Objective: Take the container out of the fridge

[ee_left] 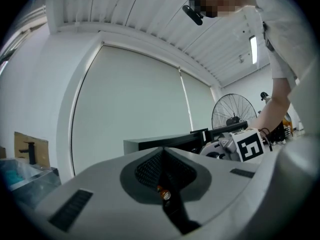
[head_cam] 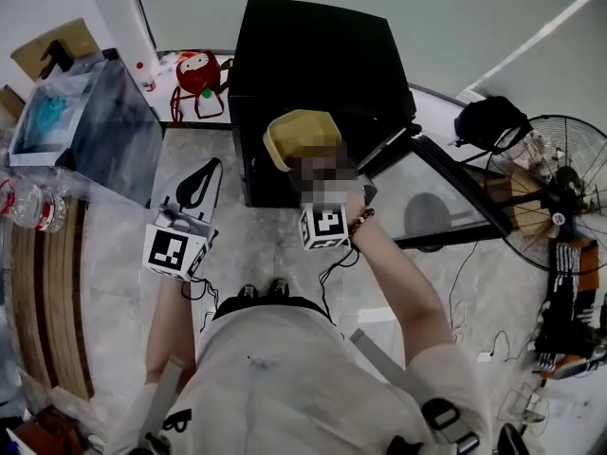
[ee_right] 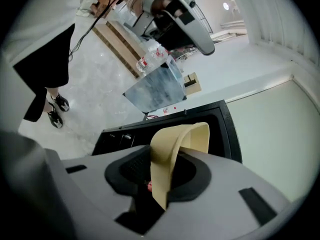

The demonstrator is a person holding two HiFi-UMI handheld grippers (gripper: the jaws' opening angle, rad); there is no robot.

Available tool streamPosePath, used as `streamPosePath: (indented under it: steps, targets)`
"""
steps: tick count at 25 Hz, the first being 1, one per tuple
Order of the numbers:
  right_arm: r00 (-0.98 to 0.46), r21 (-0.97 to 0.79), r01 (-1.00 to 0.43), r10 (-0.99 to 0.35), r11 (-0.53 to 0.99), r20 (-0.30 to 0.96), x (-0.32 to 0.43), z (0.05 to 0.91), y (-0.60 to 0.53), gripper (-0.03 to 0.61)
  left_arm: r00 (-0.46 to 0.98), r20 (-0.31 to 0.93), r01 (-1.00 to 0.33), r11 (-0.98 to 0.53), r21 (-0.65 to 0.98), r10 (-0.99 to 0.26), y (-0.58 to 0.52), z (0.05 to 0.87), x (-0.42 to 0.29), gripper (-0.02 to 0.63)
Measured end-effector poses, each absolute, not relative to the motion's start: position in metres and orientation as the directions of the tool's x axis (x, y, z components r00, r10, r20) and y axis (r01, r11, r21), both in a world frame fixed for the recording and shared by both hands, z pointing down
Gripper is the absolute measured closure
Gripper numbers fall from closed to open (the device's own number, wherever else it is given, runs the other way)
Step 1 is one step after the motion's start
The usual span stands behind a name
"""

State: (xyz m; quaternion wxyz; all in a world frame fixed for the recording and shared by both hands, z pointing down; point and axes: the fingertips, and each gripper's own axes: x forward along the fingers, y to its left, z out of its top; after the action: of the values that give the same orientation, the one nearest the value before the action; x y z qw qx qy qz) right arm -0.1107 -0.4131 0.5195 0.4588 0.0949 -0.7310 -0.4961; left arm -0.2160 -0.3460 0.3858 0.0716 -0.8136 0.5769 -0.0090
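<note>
A tan plastic container (head_cam: 302, 136) hangs just in front of the open black fridge (head_cam: 313, 55), and my right gripper (head_cam: 310, 167) is shut on its rim. In the right gripper view the container's wall (ee_right: 172, 151) stands pinched between the pads of the right gripper (ee_right: 159, 184), with the fridge's dark opening (ee_right: 165, 129) behind it. My left gripper (head_cam: 201, 180) hangs to the left of the fridge, shut and holding nothing. Seen from the left gripper view, the left gripper (ee_left: 162, 176) points level past the fridge's top (ee_left: 160, 143).
The fridge's door (head_cam: 446, 197) stands open to the right. A standing fan (head_cam: 560, 188) and a black bag (head_cam: 490, 121) are at the right. A clear plastic box (head_cam: 90, 126), water bottles (head_cam: 33, 207) and a red bag (head_cam: 197, 72) lie at the left.
</note>
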Motion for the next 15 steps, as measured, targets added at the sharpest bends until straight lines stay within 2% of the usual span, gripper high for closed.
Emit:
streamPosePath:
  steps: [15]
  targets:
    - [-0.533, 0.801, 0.251, -0.613, 0.544, 0.583, -0.059, 0.472, -0.321, 0.477, 0.438, -0.065, -0.895, -0.428, -0.123, -0.897, -0.351, 0.397, -0.169, 0.606]
